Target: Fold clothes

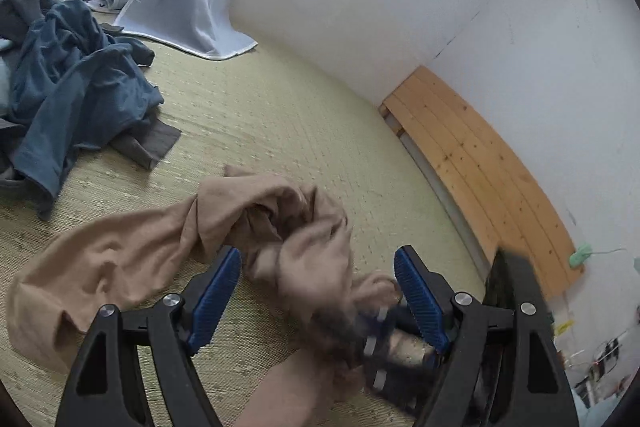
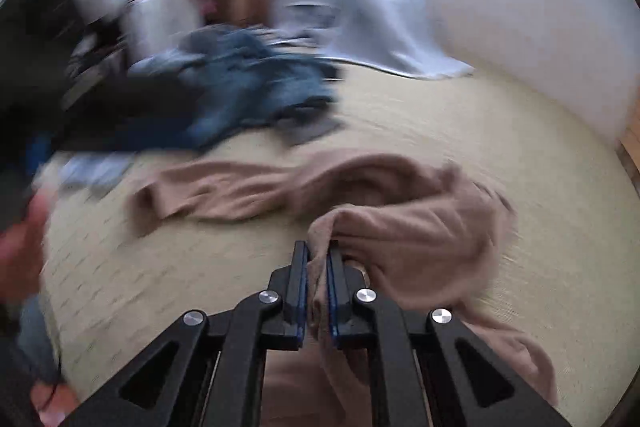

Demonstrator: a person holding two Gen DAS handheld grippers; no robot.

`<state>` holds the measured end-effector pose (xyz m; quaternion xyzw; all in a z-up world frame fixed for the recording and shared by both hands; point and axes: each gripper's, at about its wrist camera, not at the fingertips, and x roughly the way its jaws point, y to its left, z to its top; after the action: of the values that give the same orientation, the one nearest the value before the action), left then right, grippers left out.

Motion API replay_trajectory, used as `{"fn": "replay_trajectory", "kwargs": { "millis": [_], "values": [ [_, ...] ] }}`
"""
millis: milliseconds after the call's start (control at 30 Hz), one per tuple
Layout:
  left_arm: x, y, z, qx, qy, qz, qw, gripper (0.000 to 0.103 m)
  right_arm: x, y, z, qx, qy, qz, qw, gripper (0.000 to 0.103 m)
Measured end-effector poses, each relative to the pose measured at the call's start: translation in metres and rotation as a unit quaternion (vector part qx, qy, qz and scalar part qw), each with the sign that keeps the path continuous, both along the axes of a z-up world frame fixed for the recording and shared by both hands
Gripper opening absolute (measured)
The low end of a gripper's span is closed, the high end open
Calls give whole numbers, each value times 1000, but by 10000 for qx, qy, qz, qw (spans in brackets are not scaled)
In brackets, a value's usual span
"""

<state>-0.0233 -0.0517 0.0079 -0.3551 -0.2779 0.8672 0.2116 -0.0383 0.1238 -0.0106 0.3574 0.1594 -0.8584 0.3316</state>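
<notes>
Right tool (image 2: 318,259) clamping tan garment (image 2: 420,227), left tool (image 1: 318,263) spread

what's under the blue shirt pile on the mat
A grey cloth sticks out from beneath the blue shirt pile, lying on the woven mat. How far it runs underneath is covered.

My left gripper (image 1: 318,285), fingers spread, hangs above the crumpled tan garment (image 1: 132,259) on the woven mat (image 1: 280,115); blue clothes (image 1: 76,79) lie beyond.
</notes>
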Motion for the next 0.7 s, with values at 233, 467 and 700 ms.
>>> {"fn": "replay_trajectory", "kwargs": {
  "millis": [233, 467, 700],
  "values": [
    [-4, 12, -5, -218, -103, -458, 9987, 83, 68, -43, -16, 265, -124, 1410, 9896, 7],
    [-8, 44, -19, -758, -320, -699, 9942, 83, 99, -27, -23, 141, -595, 2196, 9737, 10],
    [-15, 60, -35, -1014, -478, -651, 9916, 83, 88, 26, 0, -285, -652, 1921, 9788, 54]
  ]
}}
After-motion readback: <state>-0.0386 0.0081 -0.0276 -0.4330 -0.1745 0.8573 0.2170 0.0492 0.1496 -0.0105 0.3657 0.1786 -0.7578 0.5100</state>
